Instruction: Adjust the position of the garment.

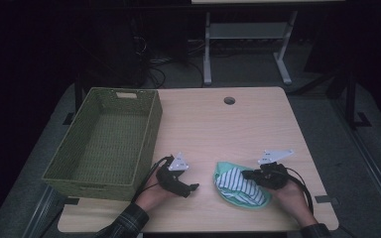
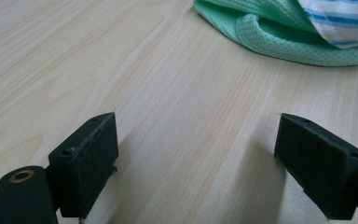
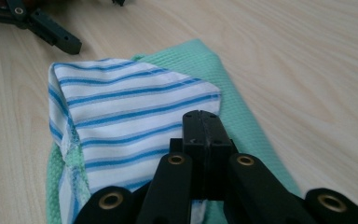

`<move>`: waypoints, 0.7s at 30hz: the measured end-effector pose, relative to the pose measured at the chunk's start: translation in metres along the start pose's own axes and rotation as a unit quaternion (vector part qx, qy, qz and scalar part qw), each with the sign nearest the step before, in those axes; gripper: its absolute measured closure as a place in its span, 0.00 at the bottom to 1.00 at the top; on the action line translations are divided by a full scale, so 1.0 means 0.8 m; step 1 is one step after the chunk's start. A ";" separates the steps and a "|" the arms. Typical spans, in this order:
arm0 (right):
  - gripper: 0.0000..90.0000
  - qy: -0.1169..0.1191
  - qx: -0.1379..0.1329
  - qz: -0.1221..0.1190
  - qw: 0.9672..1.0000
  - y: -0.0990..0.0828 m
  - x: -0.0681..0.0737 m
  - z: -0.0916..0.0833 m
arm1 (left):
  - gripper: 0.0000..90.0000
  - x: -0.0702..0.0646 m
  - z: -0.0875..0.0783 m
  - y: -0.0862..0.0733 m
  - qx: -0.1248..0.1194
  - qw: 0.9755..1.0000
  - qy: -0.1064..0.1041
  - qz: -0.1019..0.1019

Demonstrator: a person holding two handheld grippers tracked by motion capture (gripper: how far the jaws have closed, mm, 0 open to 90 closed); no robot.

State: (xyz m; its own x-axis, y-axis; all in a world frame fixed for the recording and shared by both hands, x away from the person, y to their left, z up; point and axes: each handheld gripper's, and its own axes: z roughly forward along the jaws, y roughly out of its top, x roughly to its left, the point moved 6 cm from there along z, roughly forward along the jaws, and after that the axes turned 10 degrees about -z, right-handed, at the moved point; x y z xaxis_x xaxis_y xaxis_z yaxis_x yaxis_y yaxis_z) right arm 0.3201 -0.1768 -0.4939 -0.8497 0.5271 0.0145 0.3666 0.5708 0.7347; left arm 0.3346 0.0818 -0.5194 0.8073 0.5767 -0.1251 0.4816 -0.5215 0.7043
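Both tongs low over the pale wood-grain table (image 1: 238, 124), near my edge of it.

My right gripper (image 3: 201, 122): jaws pressed together, tips flat on the white cloth with blue stripes (image 3: 121, 126). A sliver of that cloth seems to sit between the pads, but the black linkage hides the contact, so I note a pinch on it with some doubt. In the high view the same gripper (image 1: 248, 174) sits at the right edge of the pile.

The striped cloth is folded to a rough triangle and lies on top of a mint-green waffle-weave cloth (image 3: 242, 116), which sticks out beneath it on both sides. The pile rests on the table in front of my right hand (image 1: 290, 193).

My left gripper (image 2: 196, 158): jaws wide apart, bare tabletop between them, holding nothing. The green cloth's rolled hem (image 2: 261, 32) lies just beyond its tips, not touching.

Olive-green woven rectangular basket (image 1: 106, 141) stands at the table's left side, well apart from the cloths, beside my left hand (image 1: 154, 193).
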 end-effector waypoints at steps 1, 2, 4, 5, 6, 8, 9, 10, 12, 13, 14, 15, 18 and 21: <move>1.00 0.003 0.000 -0.006 1.000 0.000 0.001 0.003 | 0.14 0.000 0.000 0.000 0.000 1.000 0.000 0.000; 1.00 0.002 0.005 -0.006 1.000 0.000 0.002 0.006 | 0.14 0.000 0.000 0.000 0.000 1.000 0.000 0.000; 1.00 0.005 0.010 -0.002 1.000 0.000 0.002 0.012 | 0.14 0.000 0.000 0.000 0.000 1.000 0.000 0.000; 1.00 0.003 0.009 -0.009 1.000 0.000 0.001 0.015 | 0.14 0.000 0.000 0.000 0.000 1.000 0.000 0.000; 1.00 0.004 0.011 -0.004 1.000 0.001 0.001 0.017 | 0.14 0.000 0.000 0.000 0.000 1.000 0.000 0.000; 1.00 0.001 0.014 -0.004 1.000 0.002 0.000 0.022 | 0.14 0.000 0.000 0.000 0.000 1.000 0.000 0.000; 1.00 0.000 0.015 -0.003 1.000 0.002 -0.001 0.024 | 0.14 0.000 0.000 0.000 0.000 1.000 0.000 0.000; 1.00 -0.003 0.014 -0.006 1.000 0.003 -0.002 0.026 | 0.14 0.000 0.000 0.000 0.000 1.000 0.000 0.000; 1.00 -0.008 0.014 -0.001 1.000 0.007 -0.005 0.030 | 0.14 0.000 0.000 0.000 0.000 1.000 0.000 0.000; 1.00 -0.011 0.011 0.000 1.000 0.009 -0.007 0.033 | 0.14 0.000 0.000 0.000 0.000 1.000 0.000 0.000; 1.00 -0.011 0.009 0.003 1.000 0.011 -0.008 0.036 | 0.14 0.000 0.000 0.000 0.000 1.000 0.000 0.000; 1.00 -0.014 0.009 0.005 1.000 0.012 -0.010 0.038 | 0.14 0.000 0.000 0.000 0.000 1.000 0.000 0.000; 1.00 -0.027 0.013 0.001 1.000 0.022 -0.017 0.047 | 0.14 0.000 0.000 0.000 0.000 1.000 0.000 -0.001; 1.00 -0.033 0.010 0.005 0.999 0.030 -0.024 0.059 | 0.14 0.000 0.000 0.000 0.000 1.000 0.000 -0.001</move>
State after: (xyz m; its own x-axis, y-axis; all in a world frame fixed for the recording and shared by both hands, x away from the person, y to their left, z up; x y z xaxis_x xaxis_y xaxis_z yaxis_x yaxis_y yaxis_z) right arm 0.3633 -0.1435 -0.5082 -0.8194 0.5728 -0.0239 0.3825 0.5772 0.7215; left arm 0.3346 0.0818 -0.5194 0.8069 0.5771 -0.1260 0.4825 -0.5208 0.7042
